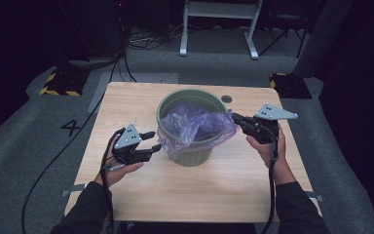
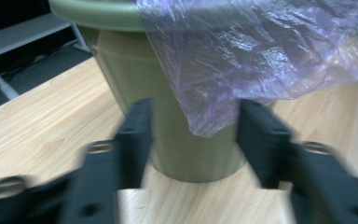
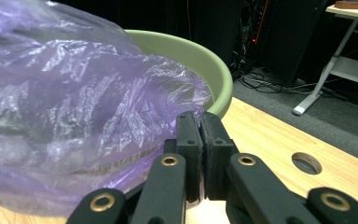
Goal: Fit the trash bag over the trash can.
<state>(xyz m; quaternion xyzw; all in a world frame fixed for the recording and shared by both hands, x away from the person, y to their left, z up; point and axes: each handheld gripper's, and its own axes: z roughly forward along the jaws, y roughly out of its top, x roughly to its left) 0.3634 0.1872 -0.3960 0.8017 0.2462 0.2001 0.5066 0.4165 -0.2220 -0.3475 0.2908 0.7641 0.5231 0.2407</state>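
Note:
A green ribbed bin (image 1: 191, 151) stands in the middle of the wooden table (image 1: 126, 105). A thin purple plastic bag (image 1: 195, 124) sits in it and spills over the near rim. My right gripper (image 1: 235, 119) is at the bin's right rim, shut on the bag's edge; in the right gripper view its jaws (image 3: 199, 135) are pressed together with the bag (image 3: 74, 116) bunched to their left and the bin's rim (image 3: 200, 58) behind. My left gripper (image 1: 152, 143) stands open just left of the bin. In its own view, the left gripper (image 2: 193, 140) frames the bin's wall (image 2: 130, 70), with a hanging fold of the bag (image 2: 261, 51) untouched between the jaws.
A round hole (image 1: 226, 99) lies in the tabletop behind the bin, also visible in the right gripper view as the hole (image 3: 306, 162). A white table frame (image 1: 219, 19) stands on the floor beyond. Yellow-and-black blocks (image 1: 61, 83) sit at the table's far corners.

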